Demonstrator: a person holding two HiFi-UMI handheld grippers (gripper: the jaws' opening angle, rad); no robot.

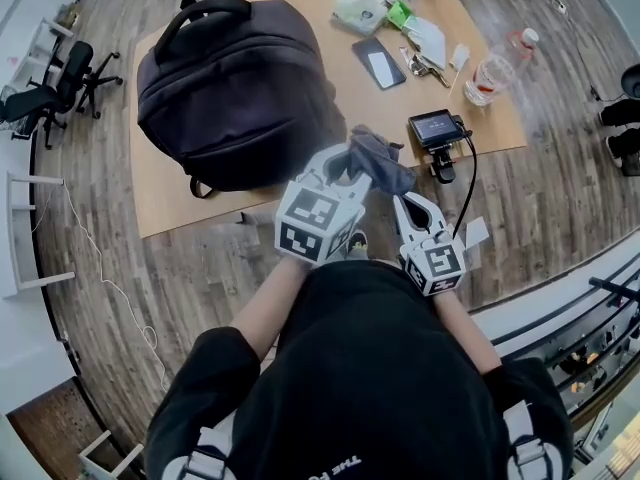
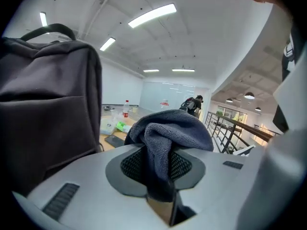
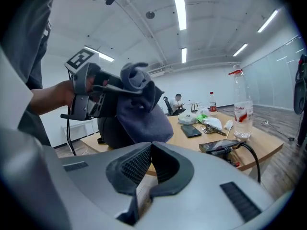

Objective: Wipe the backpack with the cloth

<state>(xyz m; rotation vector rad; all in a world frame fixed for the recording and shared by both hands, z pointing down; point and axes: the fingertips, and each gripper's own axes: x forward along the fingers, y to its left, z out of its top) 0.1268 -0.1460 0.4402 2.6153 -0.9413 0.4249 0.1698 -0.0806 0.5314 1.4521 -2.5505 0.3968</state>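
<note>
A dark backpack [image 1: 232, 86] lies on the wooden table [image 1: 170, 203], handle toward the far side; in the left gripper view it fills the left edge [image 2: 45, 104]. My left gripper [image 1: 349, 160] is shut on a dark grey cloth [image 1: 382, 162], bunched and pinched between the pads [image 2: 165, 138], held in the air off the table's near edge, right of the backpack and not touching it. My right gripper [image 1: 405, 202] hovers just below the cloth, jaws shut and empty [image 3: 149, 153]. From the right gripper view the cloth [image 3: 140, 104] hangs from the left gripper.
On the table's right half lie a phone [image 1: 378, 63], plastic bags [image 1: 372, 8], a clear bottle [image 1: 495, 70] and a small screen device [image 1: 436, 128] with a black cable. Office chairs [image 1: 60, 80] stand far left. A railing [image 1: 590, 318] runs at the right.
</note>
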